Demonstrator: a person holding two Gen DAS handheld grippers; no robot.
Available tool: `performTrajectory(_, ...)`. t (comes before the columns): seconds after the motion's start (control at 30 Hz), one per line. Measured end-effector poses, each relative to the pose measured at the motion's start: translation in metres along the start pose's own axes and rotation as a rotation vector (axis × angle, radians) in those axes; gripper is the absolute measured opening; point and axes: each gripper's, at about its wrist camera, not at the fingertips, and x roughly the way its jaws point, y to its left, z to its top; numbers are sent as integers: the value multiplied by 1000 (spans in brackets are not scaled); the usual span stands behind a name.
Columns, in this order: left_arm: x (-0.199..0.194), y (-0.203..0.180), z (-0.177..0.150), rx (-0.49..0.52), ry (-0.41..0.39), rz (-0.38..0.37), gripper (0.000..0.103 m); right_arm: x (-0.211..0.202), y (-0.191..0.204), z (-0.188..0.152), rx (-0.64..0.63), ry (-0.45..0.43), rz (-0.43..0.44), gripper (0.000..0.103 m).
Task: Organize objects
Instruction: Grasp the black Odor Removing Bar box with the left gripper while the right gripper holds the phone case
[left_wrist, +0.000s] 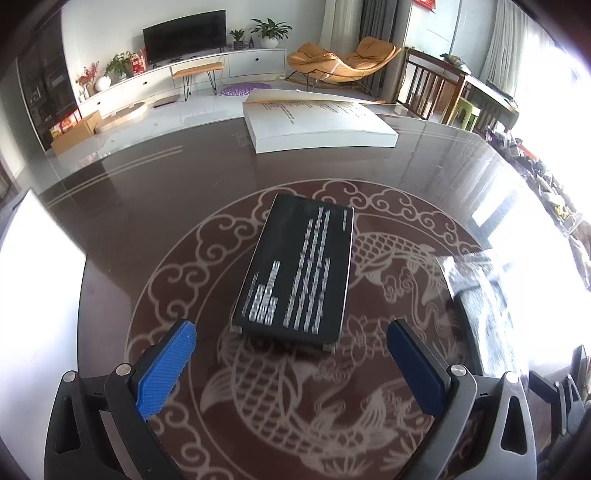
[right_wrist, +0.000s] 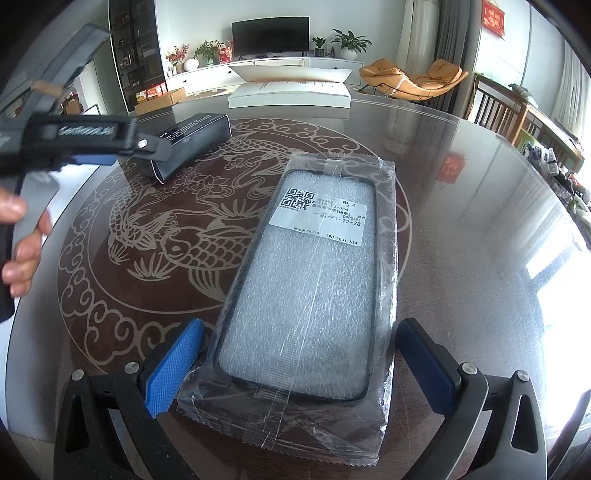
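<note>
Two claws are at work, and you hold both spread wide with nothing between their blue pads. Your left claw (left_wrist: 291, 350) faces the small black rectangular carton with silver print (left_wrist: 295, 269), which lies flat on the round dark glass worktop with its carp pattern (left_wrist: 147, 206), just ahead of the fingertips and apart from them. The carton's long axis runs roughly away from the claw, so the near end offers the narrow width that, judging by the spacing, would fit between the jaws.

Your right claw (right_wrist: 299, 365) straddles the near end of the black phone case with white foam inside, sealed in a clear plastic sleeve (right_wrist: 310, 280). The sleeve's crinkled edge is at or just beside the left blue pad; the right pad stands a little clear of it. That placement suggests a grasp across the case's width is being lined up, though nothing is pinched yet.

Counted: one black carton, one wrapped phone case, and one large white open-topped box (right_wrist: 290, 94) at the far edge of the worktop, probably the place things are meant to go. From the right wrist view, a hand (right_wrist: 20, 243) grips the left tool's handle beside the carton.
</note>
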Motion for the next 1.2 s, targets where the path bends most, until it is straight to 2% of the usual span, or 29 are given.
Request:
performTrajectory(0.1, 22, -1, 19, -4, 21, 59, 103, 0, 0, 0, 0, 0, 0, 103)
performTrajectory(0.17, 31, 1, 25, -8, 22, 60, 103, 0, 0, 0, 0, 0, 0, 103)
performTrajectory(0.2, 32, 2, 25, -5, 9, 57, 97, 0, 0, 0, 0, 0, 0, 103)
performTrajectory(0.23, 32, 2, 25, 0, -2, 52, 84, 0, 0, 0, 0, 0, 0, 103)
performTrajectory(0.27, 31, 2, 22, -2, -8, 17, 59, 0, 0, 0, 0, 0, 0, 103)
performTrajectory(0.3, 31, 2, 20, -9, -13, 33, 58, 0, 0, 0, 0, 0, 0, 103)
performTrajectory(0.4, 21, 1, 1, -9, -52, 77, 58, 0, 0, 0, 0, 0, 0, 103)
performTrajectory(0.47, 8, 1, -21, -46, -62, 97, 58, 0, 0, 0, 0, 0, 0, 103)
performTrajectory(0.6, -29, 0, -90, -130, -58, 89, 58, 0, 0, 0, 0, 0, 0, 103)
performTrajectory(0.73, -67, -11, -158, -127, -82, 139, 59, -1, 0, 0, 0, 0, 0, 103)
performTrajectory(0.77, -73, -12, -168, -134, -83, 148, 60, -1, 0, 0, 0, 0, 0, 103)
performTrajectory(0.8, -77, -14, -176, -139, -81, 161, 70, -1, 0, 0, 0, 0, 0, 103)
performTrajectory(0.83, -79, -13, -180, -149, -75, 171, 81, -1, 0, -1, 0, 0, 0, 103)
performTrajectory(0.87, -75, -11, -183, -161, -60, 177, 103, -1, 0, -1, 0, 0, 0, 103)
performTrajectory(0.9, -74, -6, -183, -184, -55, 159, 103, -1, 0, -1, 0, 0, 0, 103)
performTrajectory(1.2, -73, -7, -184, -173, -56, 163, 103, -1, 1, 0, 0, 0, 0, 103)
